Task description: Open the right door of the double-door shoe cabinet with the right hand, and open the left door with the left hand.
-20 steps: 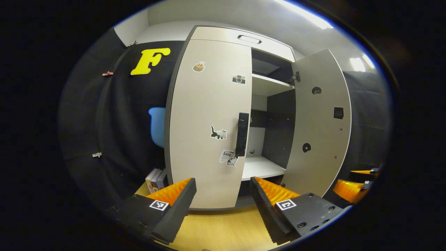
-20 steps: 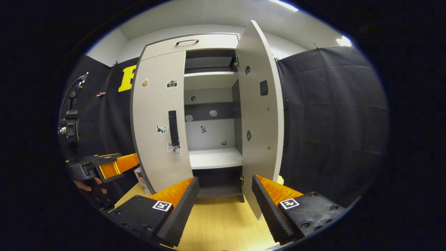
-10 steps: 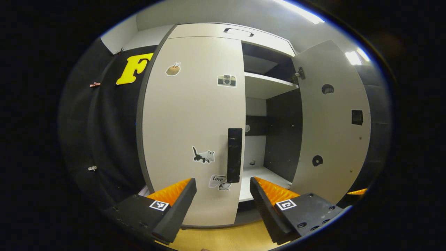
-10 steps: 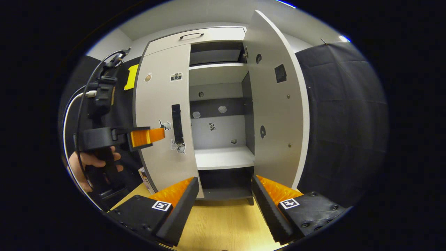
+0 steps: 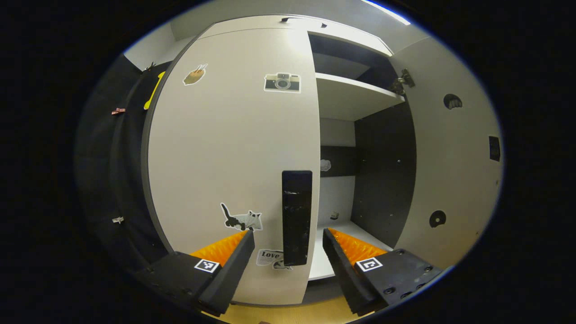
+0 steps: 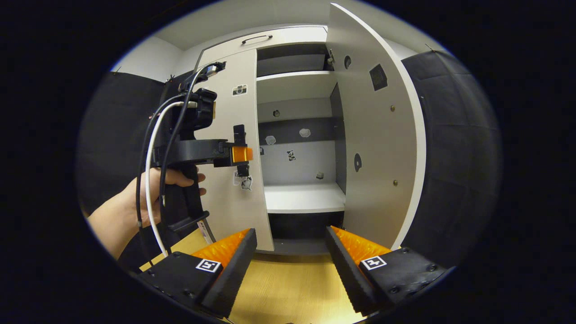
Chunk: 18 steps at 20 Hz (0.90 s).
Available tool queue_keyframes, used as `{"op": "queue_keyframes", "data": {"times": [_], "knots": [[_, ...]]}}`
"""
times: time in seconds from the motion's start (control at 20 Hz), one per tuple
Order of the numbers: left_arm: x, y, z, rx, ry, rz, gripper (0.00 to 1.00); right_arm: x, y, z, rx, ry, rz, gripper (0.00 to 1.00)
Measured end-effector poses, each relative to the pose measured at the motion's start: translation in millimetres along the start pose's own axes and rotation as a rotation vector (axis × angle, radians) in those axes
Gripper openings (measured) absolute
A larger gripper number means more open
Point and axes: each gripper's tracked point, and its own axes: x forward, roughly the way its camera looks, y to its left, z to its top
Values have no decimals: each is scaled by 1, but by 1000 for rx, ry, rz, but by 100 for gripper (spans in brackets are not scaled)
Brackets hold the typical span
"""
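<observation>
Right door open, left door next.

The right door (image 6: 378,144) stands swung wide off the shoe cabinet (image 6: 297,198); the left door (image 5: 229,148) sits shut. The left gripper (image 5: 288,258), held level by a hand (image 6: 157,189), has its fingers wide around the door's handle (image 5: 296,216), not yet pressing. The right gripper (image 6: 290,265) hangs back from the cabinet, fingers wide, empty.

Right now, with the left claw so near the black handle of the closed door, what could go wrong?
1. The open left claw may straddle the tall black handle off-centre and slip when closing.
2. The pale closed left door will swing toward the hand holding that claw.
3. The open right door could be bumped.
</observation>
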Motion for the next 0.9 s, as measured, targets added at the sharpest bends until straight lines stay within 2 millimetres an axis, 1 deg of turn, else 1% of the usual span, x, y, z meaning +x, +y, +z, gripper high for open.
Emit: {"op": "queue_keyframes", "data": {"times": [0.05,0.1,0.25,0.3,0.35,0.4,0.45,0.5,0.55,0.6,0.7,0.75,0.85,0.9], "knots": [[5,3,0,8,4,16,93,5,-3,-1,-6,2,3,97],[9,4,0,10,5,28,89,9,-6,-2,-2,4,11,97],[17,4,-1,5,11,47,82,16,-7,-6,29,15,39,97],[19,1,-2,1,14,49,76,18,-6,-7,33,21,49,97],[21,-1,-3,-2,20,55,72,21,-5,-9,31,29,61,98],[22,-3,-3,-3,24,59,65,23,-5,-12,23,39,71,98],[24,-4,-4,-3,27,64,61,26,-5,-14,12,46,78,98],[25,-6,-5,-13,29,74,54,27,-6,-14,3,45,82,98],[24,-7,-5,-26,27,77,51,30,-6,-13,-1,41,85,98],[24,-10,-5,-44,25,74,45,29,-6,-12,2,40,91,98],[25,-10,-5,-63,23,72,36,29,-7,-13,12,43,100,98],[25,-10,-6,-58,29,66,35,29,-8,-15,13,53,103,98],[24,-10,-6,-60,35,64,30,25,-14,-22,10,73,101,98],[25,-10,-7,-64,34,63,24,23,-16,-24,15,76,97,98]]}}
